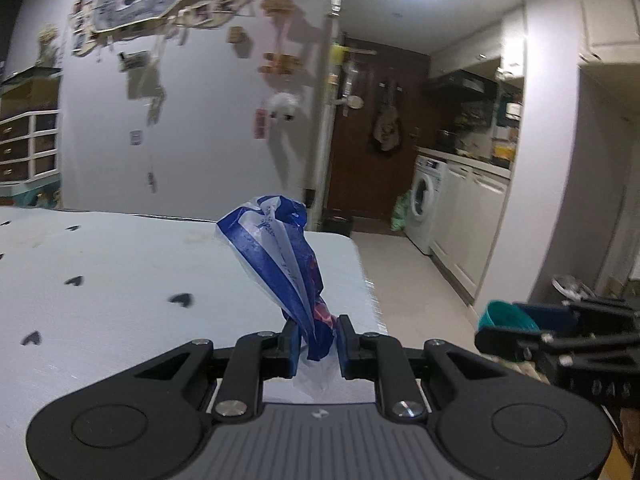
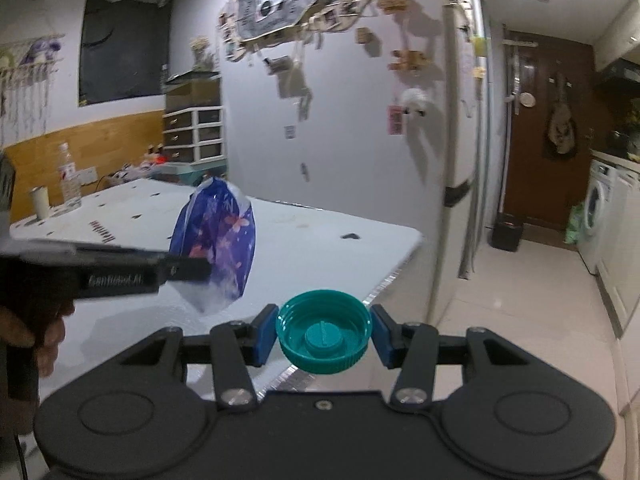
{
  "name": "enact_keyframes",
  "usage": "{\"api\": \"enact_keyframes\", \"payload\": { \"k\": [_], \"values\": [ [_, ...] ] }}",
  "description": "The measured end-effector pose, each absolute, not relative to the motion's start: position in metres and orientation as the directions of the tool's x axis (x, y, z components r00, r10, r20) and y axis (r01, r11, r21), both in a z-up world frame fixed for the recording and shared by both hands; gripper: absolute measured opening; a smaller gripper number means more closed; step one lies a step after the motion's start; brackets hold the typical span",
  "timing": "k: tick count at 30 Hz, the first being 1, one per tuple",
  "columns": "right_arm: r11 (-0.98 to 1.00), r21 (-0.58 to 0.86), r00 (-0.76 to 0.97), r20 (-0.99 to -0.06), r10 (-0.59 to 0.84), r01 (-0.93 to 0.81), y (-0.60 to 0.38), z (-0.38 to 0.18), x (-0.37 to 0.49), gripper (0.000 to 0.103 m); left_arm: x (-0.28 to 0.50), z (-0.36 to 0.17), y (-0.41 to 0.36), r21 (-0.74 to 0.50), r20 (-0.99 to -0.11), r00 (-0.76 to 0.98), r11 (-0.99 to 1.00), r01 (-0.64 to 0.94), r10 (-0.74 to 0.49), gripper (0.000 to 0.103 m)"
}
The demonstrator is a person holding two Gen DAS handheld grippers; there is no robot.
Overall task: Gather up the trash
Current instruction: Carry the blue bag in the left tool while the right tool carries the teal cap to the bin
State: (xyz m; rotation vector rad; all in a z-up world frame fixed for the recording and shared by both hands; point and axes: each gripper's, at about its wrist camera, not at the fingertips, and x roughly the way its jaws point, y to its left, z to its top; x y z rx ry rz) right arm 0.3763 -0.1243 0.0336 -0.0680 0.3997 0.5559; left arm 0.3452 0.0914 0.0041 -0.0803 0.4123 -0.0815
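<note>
The left gripper (image 1: 316, 340) is clenched on the twisted lower end of a blue-and-white plastic wrapper (image 1: 280, 256), which stands up from between its fingers above the white table (image 1: 120, 280). The wrapper looks light, soft and slippery, so the gathered neck is likely the surest hold. The right gripper (image 2: 324, 330) grasps a teal bottle cap (image 2: 323, 330), rim squeezed between both pads, hollow side facing up. The cap looks stiff and light; opposite ridged sides should suit.

One wrapper (image 1: 280, 264), one teal cap (image 2: 323, 330), two hand-held grippers (image 1: 316, 340).
</note>
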Motion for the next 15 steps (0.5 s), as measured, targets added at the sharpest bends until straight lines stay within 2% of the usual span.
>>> {"api": "enact_keyframes", "payload": {
  "k": [15],
  "values": [
    [0.905, 0.057, 0.830, -0.377, 0.411, -0.423, -0.221, 0.026, 0.339, 0.050, 0.320, -0.008, -0.006, -0.054, -0.429, 0.887, 0.985, 0.162, -0.169, 0.019]
  ]
}}
